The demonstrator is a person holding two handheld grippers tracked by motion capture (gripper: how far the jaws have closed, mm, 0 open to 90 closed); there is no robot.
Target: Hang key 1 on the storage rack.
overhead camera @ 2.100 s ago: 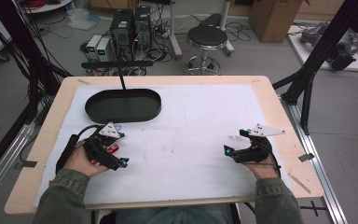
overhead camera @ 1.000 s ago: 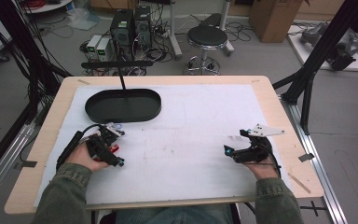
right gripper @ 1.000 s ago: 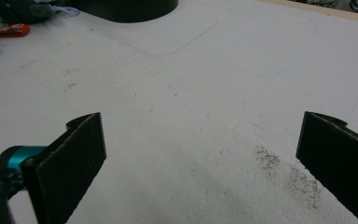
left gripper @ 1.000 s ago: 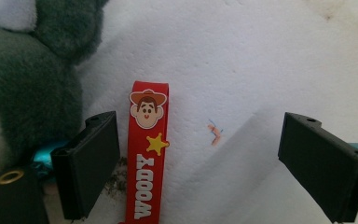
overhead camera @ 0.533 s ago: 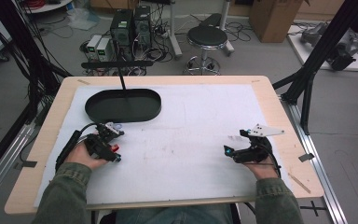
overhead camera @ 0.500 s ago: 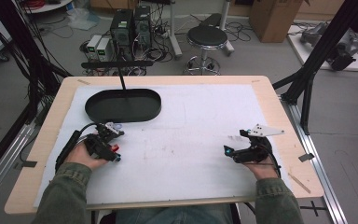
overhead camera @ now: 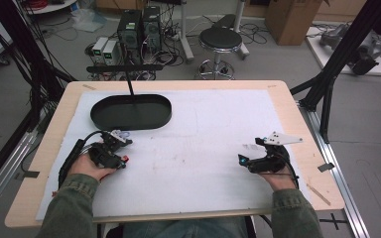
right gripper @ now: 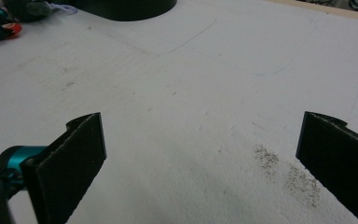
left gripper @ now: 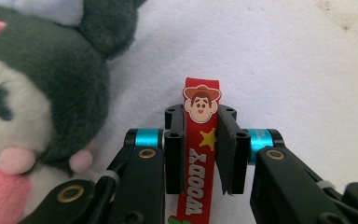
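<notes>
White, faintly textured sheeting (overhead camera: 203, 148) was spread over the wooden worktop (overhead camera: 297, 124), speckled with dark crumbs in the right gripper view. A flat red rubbery strap (left gripper: 198, 154), printed with a cowboy face, a yellow star and "WOODY", was clamped between the jaws of the left gripper (left gripper: 200, 140) near the worktop's left edge. A fuzzy black-and-white plush toy (left gripper: 32, 107) was seen just beside it. The right gripper (right gripper: 200, 158) was held wide apart, grasping nothing, near the right edge. A shallow black oval tray (overhead camera: 131, 112) toward the far left corner appeared empty.
</notes>
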